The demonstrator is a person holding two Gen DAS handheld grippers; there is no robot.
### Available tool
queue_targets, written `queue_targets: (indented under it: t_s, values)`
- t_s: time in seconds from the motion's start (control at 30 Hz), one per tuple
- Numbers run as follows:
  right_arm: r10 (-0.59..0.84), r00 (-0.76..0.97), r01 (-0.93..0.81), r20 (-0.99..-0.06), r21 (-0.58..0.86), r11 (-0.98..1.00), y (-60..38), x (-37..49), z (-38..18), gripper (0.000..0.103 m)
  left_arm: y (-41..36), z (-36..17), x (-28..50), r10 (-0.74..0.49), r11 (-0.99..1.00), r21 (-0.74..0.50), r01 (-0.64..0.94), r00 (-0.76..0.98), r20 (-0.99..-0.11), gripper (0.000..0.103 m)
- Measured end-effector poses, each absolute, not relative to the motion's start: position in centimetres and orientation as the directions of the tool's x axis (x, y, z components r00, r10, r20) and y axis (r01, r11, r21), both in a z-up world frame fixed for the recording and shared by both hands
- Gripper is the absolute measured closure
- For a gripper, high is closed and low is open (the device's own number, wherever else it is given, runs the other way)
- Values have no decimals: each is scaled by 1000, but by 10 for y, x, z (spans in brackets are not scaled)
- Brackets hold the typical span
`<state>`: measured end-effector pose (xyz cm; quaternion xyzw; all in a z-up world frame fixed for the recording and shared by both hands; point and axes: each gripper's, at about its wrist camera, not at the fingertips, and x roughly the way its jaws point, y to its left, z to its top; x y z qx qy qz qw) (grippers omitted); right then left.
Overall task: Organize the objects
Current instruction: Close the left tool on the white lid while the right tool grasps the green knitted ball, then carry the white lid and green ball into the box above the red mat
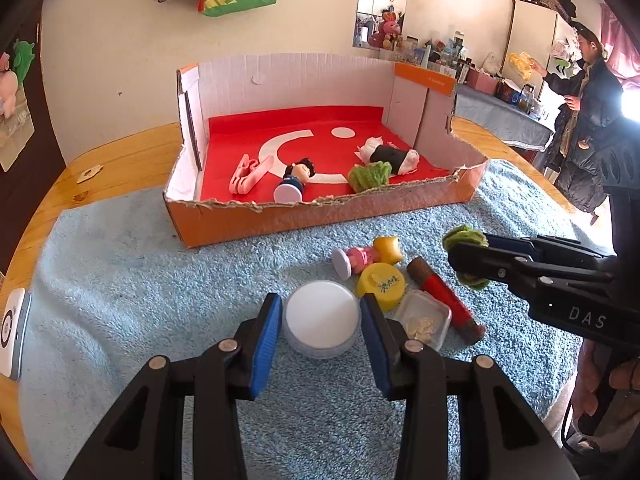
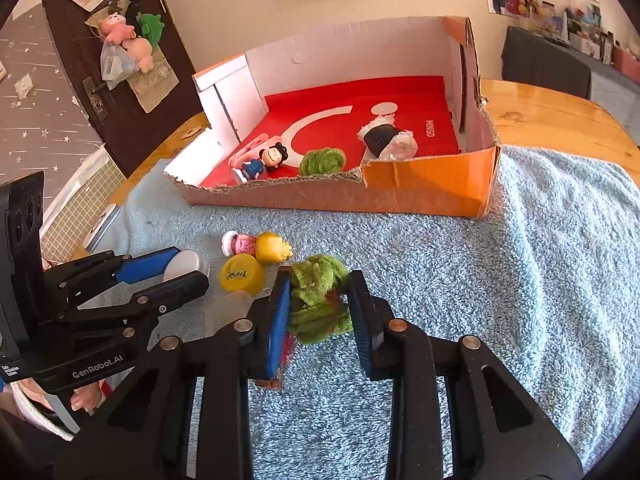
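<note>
Blue towel underneath, my left claw (image 1: 321, 320) clamps the stiff, slippery round white jar (image 1: 322, 322) by its sides, my right claw (image 2: 320, 304) squeezes the soft, light green fuzzy bundle (image 2: 318, 298) mid-body

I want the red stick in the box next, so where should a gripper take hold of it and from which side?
Grip the red stick across its red middle, coming down from above with the fingers either side of its long axis. It lies flat on the blue towel, and the clear square box crowds its lower end, so the upper half is freer.

Bright daylight, blown-out glare at the window (image 1: 630, 104), fisheye bending and dark vignette at edges.
</note>
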<state>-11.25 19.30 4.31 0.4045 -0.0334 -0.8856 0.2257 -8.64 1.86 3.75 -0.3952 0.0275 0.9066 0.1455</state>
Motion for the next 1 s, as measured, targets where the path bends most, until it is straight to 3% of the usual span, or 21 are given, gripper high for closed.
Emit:
queue_targets:
  t_s: [0.4, 1.0]
  values:
    - [-449, -622, 409, -641, 223, -885, 191, -96, 76, 76, 11, 67, -69, 258, -954, -62, -292, -700, -666, 62]
    - [-454, -631, 418, -630, 217, -882, 191, -90, 82, 76, 8, 78, -60, 260, -953, -55, -297, -715, -648, 62]
